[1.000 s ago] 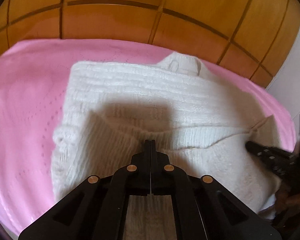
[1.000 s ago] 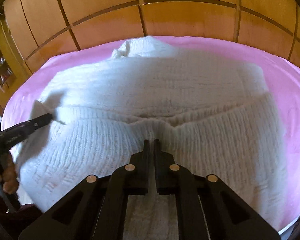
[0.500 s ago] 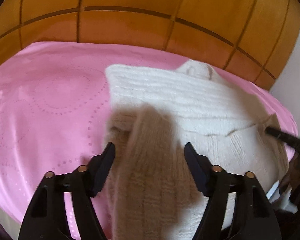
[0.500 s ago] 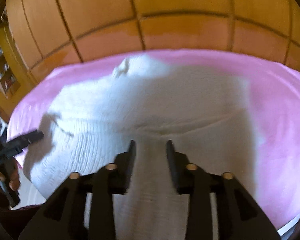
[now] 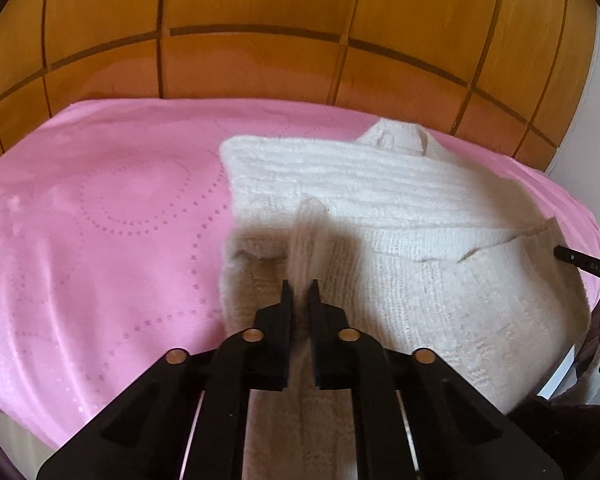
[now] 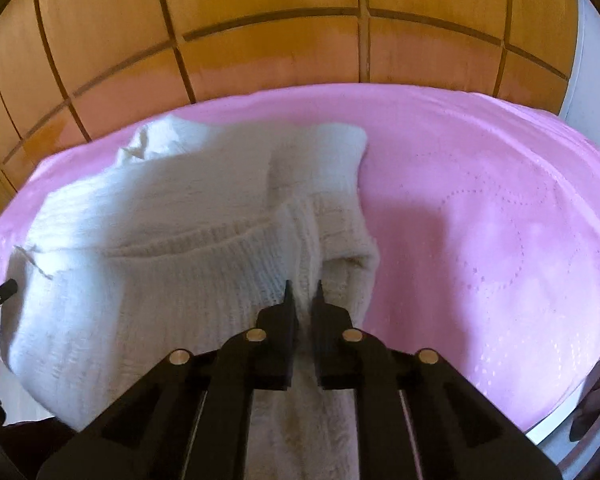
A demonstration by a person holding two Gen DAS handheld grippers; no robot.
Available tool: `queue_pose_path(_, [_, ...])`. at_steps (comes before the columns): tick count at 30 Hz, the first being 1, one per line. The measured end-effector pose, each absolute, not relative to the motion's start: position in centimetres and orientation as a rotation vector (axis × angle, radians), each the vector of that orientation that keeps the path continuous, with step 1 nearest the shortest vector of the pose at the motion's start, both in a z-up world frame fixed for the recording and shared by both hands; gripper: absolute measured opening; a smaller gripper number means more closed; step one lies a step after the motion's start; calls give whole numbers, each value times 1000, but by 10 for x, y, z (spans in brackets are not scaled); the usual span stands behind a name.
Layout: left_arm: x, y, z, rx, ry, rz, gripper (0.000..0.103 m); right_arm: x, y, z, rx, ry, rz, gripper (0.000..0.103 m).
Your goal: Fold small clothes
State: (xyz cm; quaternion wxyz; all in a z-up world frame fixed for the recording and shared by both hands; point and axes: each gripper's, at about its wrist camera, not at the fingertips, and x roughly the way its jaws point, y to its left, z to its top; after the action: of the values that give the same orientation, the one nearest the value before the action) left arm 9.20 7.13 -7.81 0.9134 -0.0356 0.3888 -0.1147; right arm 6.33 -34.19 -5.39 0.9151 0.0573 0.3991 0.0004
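You pinch the soft, floppy white knit sweater (image 5: 380, 184) on the pink bedcover (image 5: 100, 220) with left gripper (image 5: 299, 288) and right gripper (image 6: 303, 288) nearly closed on its raised folds, best gripped at the edges.

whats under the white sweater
The white sweater lies on a pink bedspread, which shows all around it. Whatever sits directly beneath the knit, or between its folded layers, is covered.
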Motion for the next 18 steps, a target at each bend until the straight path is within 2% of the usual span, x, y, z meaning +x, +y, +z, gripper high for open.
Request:
queue_pose_path(10, [75, 100, -11, -209, 659, -309, 5, 38, -347, 29, 168, 649, 69, 6])
queue_pose_path(18, [156, 101, 6, -269, 636, -268, 4, 119, -352, 53, 240, 593, 72, 6])
